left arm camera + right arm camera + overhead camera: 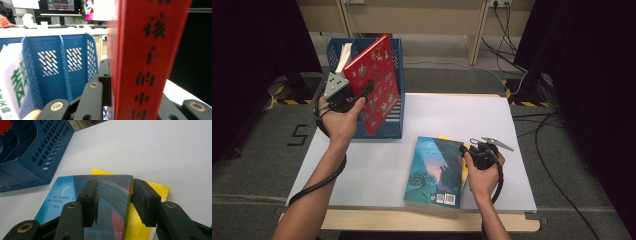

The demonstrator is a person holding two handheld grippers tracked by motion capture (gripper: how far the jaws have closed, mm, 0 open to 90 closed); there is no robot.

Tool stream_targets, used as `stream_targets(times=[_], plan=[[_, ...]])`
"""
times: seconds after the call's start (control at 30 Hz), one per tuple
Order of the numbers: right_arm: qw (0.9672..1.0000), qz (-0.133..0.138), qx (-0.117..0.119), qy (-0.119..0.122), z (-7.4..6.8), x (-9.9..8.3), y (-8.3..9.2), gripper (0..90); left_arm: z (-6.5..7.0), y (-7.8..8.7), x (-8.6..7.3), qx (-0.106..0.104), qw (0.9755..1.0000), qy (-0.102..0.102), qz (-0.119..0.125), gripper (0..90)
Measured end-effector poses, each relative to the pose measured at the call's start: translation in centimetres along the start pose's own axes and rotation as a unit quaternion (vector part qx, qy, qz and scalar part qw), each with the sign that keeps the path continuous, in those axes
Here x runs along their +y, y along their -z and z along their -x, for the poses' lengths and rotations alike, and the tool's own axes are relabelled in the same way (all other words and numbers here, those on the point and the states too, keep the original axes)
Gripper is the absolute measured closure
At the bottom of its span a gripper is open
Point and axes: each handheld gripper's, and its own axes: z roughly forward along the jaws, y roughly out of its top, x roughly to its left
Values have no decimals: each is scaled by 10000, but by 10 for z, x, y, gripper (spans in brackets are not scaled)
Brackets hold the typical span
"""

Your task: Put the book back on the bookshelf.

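Note:
My left gripper (367,92) is shut on a red hardcover book (377,85), which it holds upright and tilted over the blue file rack (389,127). In the left gripper view the red spine (142,62) with black characters stands between the jaws of the left gripper (135,82), and the rack's slots (62,65) lie just beyond. My right gripper (465,150) hovers open at the right edge of a blue-covered book (434,172), which lies flat on a yellow book (443,137). In the right gripper view, the right gripper (113,200) straddles that edge of the blue book (65,192), with one jaw over the yellow cover (155,187).
A white booklet (12,82) with green print stands in the rack's left slot. The rack sits at the back left of the white table (452,115). Cables run across the floor at the back right. Bare tabletop (150,150) stretches beyond the two stacked books.

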Motion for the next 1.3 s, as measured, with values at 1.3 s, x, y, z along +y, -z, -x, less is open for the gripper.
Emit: stream_targets(times=[1.3], plan=[[10000,26,-6,-4,0,-4,1,565,-45,-17,-1,854,9962,170,-39,794]])
